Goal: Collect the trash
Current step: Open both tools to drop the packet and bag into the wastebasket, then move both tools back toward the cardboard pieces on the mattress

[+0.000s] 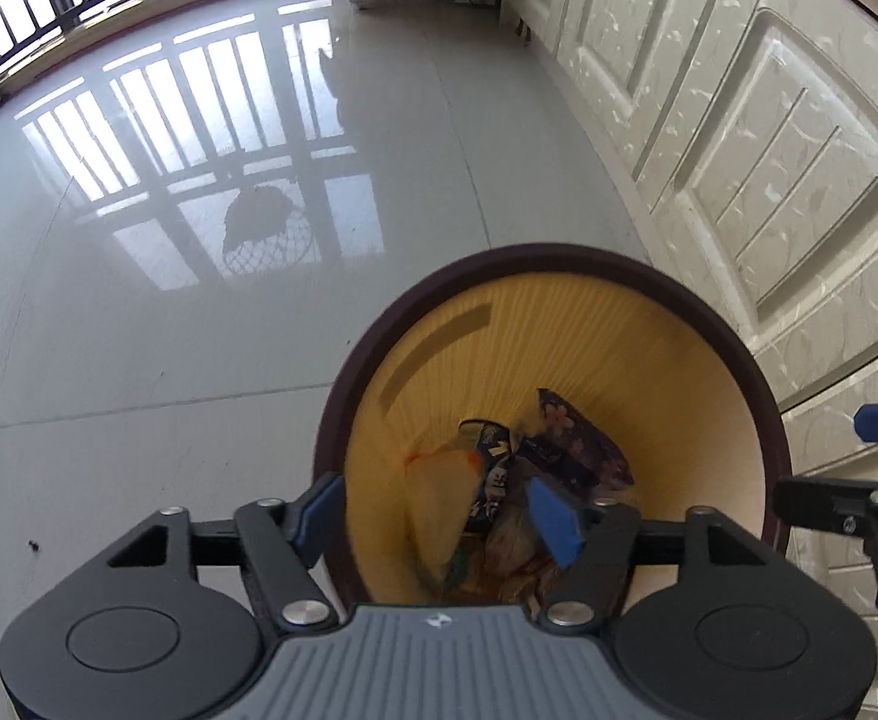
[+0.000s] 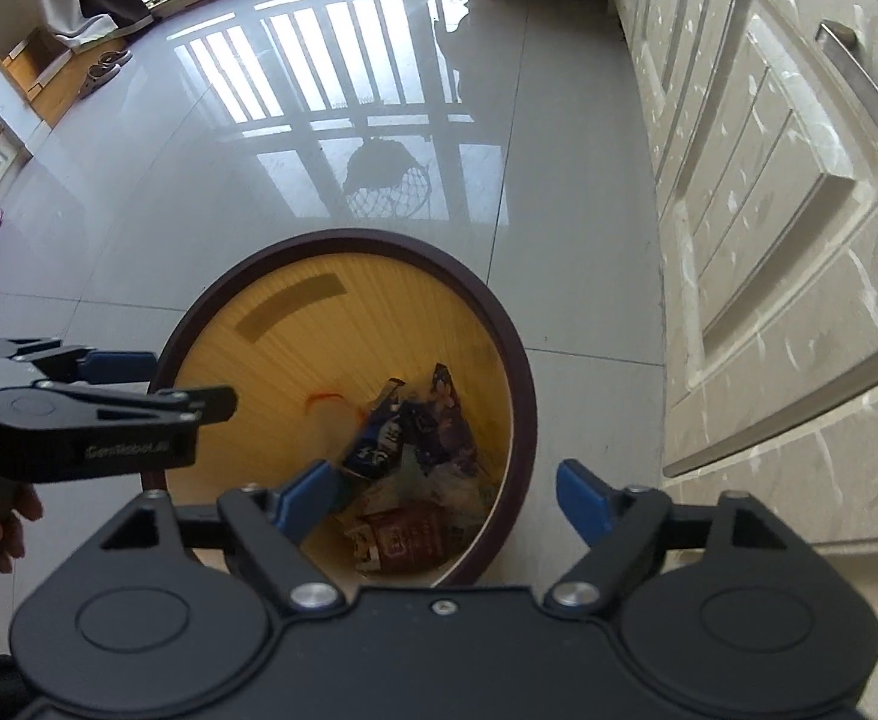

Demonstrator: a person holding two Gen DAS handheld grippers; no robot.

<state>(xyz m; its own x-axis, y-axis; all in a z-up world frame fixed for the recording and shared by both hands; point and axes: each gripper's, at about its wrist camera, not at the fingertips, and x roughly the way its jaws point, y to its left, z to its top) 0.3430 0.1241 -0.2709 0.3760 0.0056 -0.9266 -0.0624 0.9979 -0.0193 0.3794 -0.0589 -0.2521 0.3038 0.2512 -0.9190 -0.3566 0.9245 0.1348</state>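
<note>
Waste bin (image 1: 559, 276), dark rim, yellow ribbed inside, standing on glossy tiled floor (image 1: 139, 300) just beside cream cabinet doors (image 1: 769, 150) at 3 o'clock. Wrappers (image 2: 415, 420) and crumpled packets heaped at bin bottom, toward 6 o'clock. Left tongs (image 1: 439, 516) spread wide above bin mouth, nothing between blue pads. Right tongs (image 2: 448, 495) likewise released and empty, over near rim. Step judged: drop-off into bin, apparently complete. Next move calls for withdrawing both tongs and seeking further trash; none visible on floor.
</note>
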